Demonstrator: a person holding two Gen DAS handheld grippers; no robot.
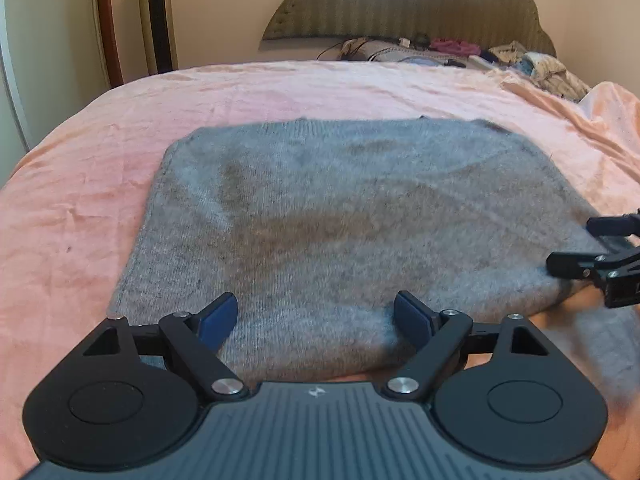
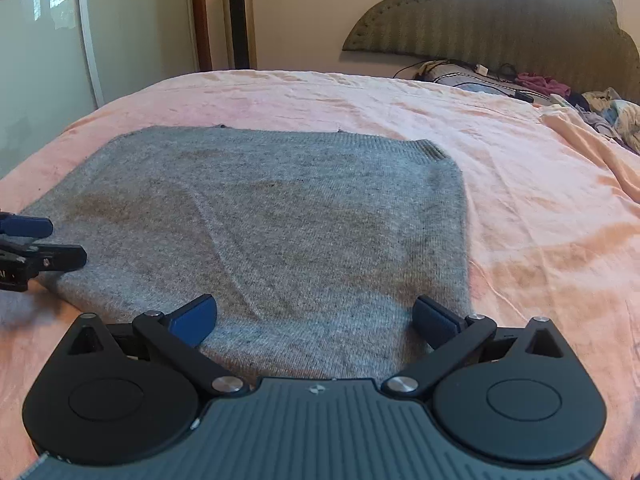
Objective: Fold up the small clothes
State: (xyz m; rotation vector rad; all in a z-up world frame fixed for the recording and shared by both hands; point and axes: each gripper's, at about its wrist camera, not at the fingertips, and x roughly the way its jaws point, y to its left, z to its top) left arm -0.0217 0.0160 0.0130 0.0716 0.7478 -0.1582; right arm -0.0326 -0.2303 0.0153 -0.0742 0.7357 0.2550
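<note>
A grey knitted garment (image 1: pixel 340 208) lies folded flat on the pink bed; it also shows in the right wrist view (image 2: pixel 280 216). My left gripper (image 1: pixel 316 320) is open, its blue-padded fingers spread over the garment's near edge, left part. My right gripper (image 2: pixel 314 318) is open over the near edge, right part, its right pad by the garment's right corner. Each gripper shows in the other's view: the right one at the right edge (image 1: pixel 600 256), the left one at the left edge (image 2: pixel 36 248). Neither holds cloth.
The pink bedsheet (image 2: pixel 520 200) spreads wide around the garment. A padded headboard (image 2: pixel 500 12) stands at the back, with pillows, cables and loose clothes (image 1: pixel 540 68) below it. A tall tower fan (image 2: pixel 239 16) and a wardrobe door (image 2: pixel 48 60) stand at the left.
</note>
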